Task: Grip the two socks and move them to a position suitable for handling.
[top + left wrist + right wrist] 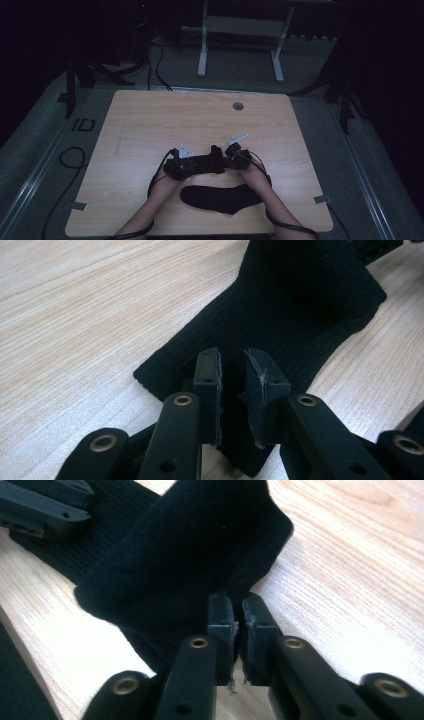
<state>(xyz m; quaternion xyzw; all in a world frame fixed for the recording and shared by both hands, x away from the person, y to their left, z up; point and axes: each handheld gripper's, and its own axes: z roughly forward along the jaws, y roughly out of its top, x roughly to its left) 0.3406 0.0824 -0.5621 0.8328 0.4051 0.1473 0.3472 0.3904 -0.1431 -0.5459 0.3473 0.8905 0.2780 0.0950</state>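
Observation:
A black sock [212,161] is held between the two grippers over the middle of the wooden table [150,120]. My left gripper [199,163] is shut on its ribbed cuff end [280,305], and black fabric fills the narrow gap at the left gripper's tips [232,365]. My right gripper [223,158] is shut on the smoother end of the sock [185,555], whose fabric folds up in front of the right gripper's tips [238,607]. A second black sock [222,198] lies flat near the front edge, between the person's forearms.
A round grey grommet [238,106] sits in the tabletop at the back. Behind the table stands a white desk frame [240,30]. Cables [70,157] trail on the floor at the left. Bare wood stretches to the left, right and back of the grippers.

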